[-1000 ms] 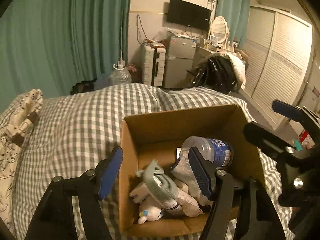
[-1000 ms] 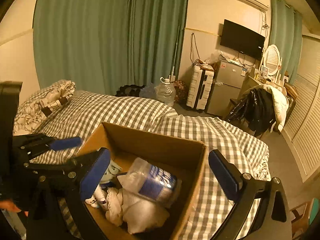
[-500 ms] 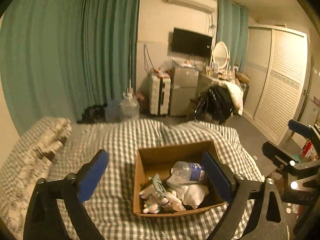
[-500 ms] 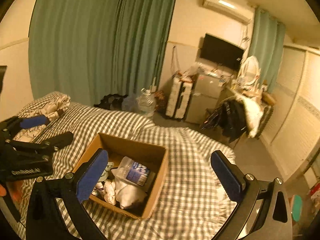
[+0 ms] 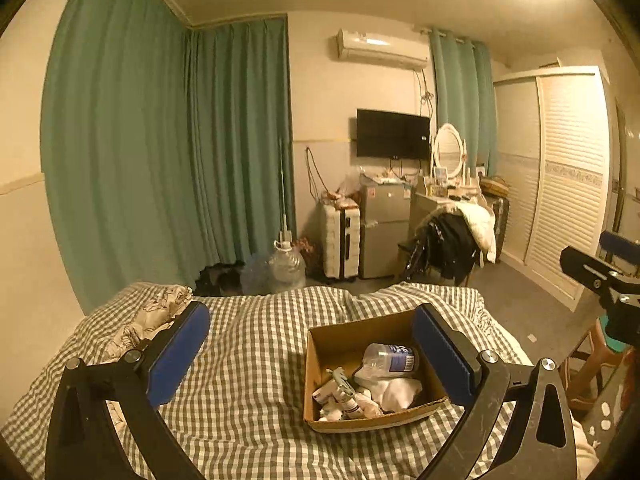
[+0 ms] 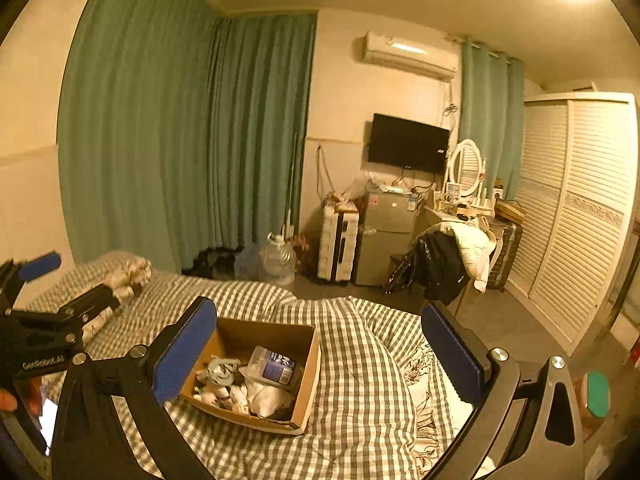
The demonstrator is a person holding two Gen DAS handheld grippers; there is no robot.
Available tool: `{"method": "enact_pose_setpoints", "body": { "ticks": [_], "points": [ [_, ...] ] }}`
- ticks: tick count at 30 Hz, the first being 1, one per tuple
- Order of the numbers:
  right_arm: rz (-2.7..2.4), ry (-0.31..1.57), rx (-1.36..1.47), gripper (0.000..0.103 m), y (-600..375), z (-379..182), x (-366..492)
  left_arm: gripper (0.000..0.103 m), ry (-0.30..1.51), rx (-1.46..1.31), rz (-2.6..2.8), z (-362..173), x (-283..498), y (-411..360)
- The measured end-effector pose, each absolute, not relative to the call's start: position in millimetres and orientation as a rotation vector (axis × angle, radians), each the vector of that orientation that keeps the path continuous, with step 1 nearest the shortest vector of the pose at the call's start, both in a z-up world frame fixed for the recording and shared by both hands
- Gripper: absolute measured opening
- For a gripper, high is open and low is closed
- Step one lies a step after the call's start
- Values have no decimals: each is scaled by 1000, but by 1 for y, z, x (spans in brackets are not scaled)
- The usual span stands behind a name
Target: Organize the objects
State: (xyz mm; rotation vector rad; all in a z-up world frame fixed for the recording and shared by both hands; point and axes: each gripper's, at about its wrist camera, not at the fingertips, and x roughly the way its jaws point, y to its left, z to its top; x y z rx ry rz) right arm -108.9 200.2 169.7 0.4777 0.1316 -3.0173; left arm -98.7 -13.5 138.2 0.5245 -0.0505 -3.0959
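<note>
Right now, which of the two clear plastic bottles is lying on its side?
The small blue-labelled bottle in the cardboard box on the bed lies on its side. The large water jug on the floor by the curtain stands upright.

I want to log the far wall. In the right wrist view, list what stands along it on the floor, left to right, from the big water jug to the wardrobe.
Water jug → white suitcase → small fridge → chair draped with clothes → louvred wardrobe.
</note>
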Motion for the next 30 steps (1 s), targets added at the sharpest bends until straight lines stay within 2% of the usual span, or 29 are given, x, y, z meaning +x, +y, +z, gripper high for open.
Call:
{"method": "enact_pose_setpoints", "body": {
  "ticks": [3, 7, 11, 15, 19, 30],
  "points": [
    [-3025, 104, 464, 103, 201, 160, -100, 103, -19, 486, -3102, 129, -88, -14],
    [-3099, 202, 395, 103, 197, 138, -93, 103, 88, 434, -3107, 109, -77, -18],
    [-3079, 198, 426, 103, 194, 104, -96, 103, 174, 438, -3086, 74, -74, -21],
    [-3046, 114, 486, 103, 191, 55, -109, 103, 158, 503, -3022, 26, -83, -21],
    [-2993, 157, 639, 103, 187, 9, -133, 103, 108, 690, -2992, -13, -93, -20],
    [-2995, 125, 638, 103, 192, 4, -135, 103, 106, 709, -2974, -15, -94, -20]
  ]
}}
